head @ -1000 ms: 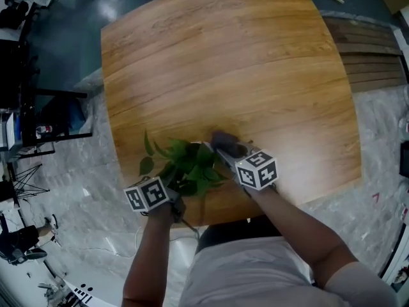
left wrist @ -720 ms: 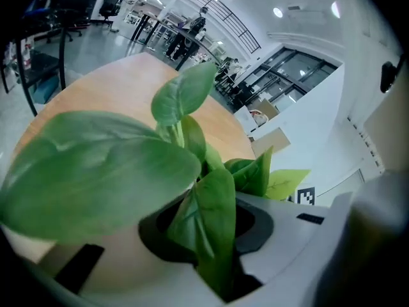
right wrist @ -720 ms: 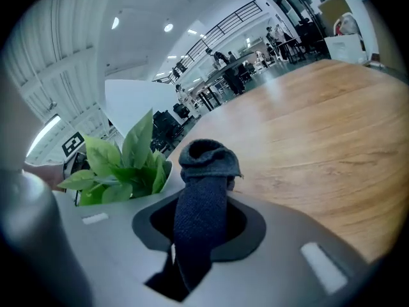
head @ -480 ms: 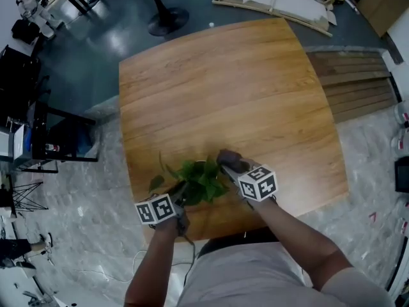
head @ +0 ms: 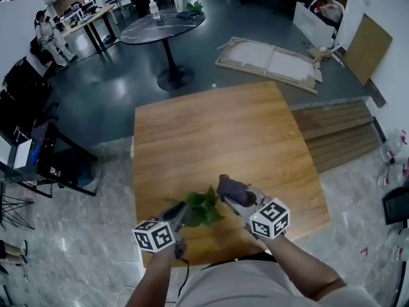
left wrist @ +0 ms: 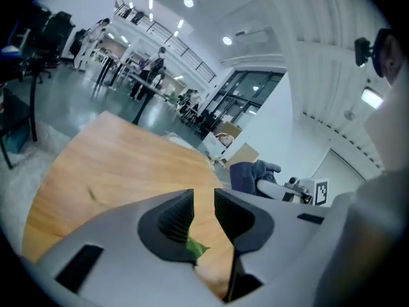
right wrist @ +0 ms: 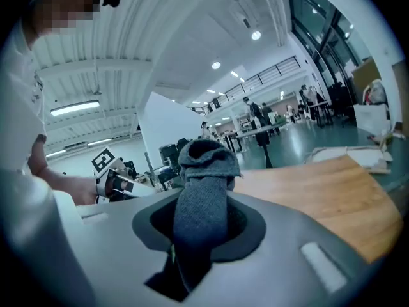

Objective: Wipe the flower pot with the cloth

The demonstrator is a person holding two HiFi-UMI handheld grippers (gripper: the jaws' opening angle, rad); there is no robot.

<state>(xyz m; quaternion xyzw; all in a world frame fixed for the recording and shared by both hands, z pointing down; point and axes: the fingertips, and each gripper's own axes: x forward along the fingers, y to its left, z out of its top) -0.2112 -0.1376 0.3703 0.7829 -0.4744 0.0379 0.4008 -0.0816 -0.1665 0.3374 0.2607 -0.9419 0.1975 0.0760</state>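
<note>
pot hidden under leaves [head: 203, 208] near tabletop [head: 211, 133] edge. left hand-held gripper [left wrist: 203, 203]: jaws just opened, narrow gap, nothing pinched, leaf tip below. right hand-held gripper [right wrist: 201, 219] pinching cloth [right wrist: 206, 165]. both angled forward, slightly down.
</note>
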